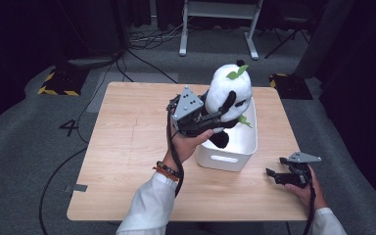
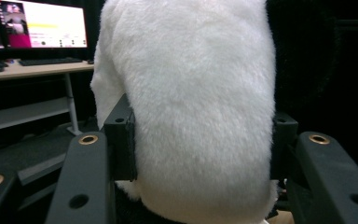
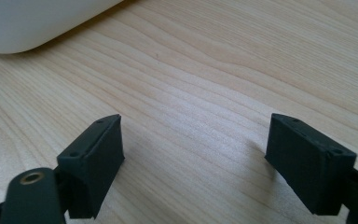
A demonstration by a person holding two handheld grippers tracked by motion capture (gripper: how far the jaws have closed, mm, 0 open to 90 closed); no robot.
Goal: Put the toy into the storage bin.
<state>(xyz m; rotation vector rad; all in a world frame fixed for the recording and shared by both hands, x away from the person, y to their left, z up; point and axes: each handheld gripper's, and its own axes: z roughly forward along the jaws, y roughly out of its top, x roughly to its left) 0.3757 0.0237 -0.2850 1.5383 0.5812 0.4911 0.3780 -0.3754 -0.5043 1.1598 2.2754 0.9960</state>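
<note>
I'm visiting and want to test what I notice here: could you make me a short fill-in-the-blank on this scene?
1. The left gripper is shut on the black-and-white plush ____.
2. The plush toy is held above the white plastic ____.
3. The right gripper has its jaws ____, with nothing between them.
4. The bin stands on the light wooden ____.

Missing words: panda; bin; open; table

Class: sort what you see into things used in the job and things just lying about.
In the job: panda, white bin, left claw gripping the panda.
Lying about: right claw open and idle on the table, monitor, desk.
</note>
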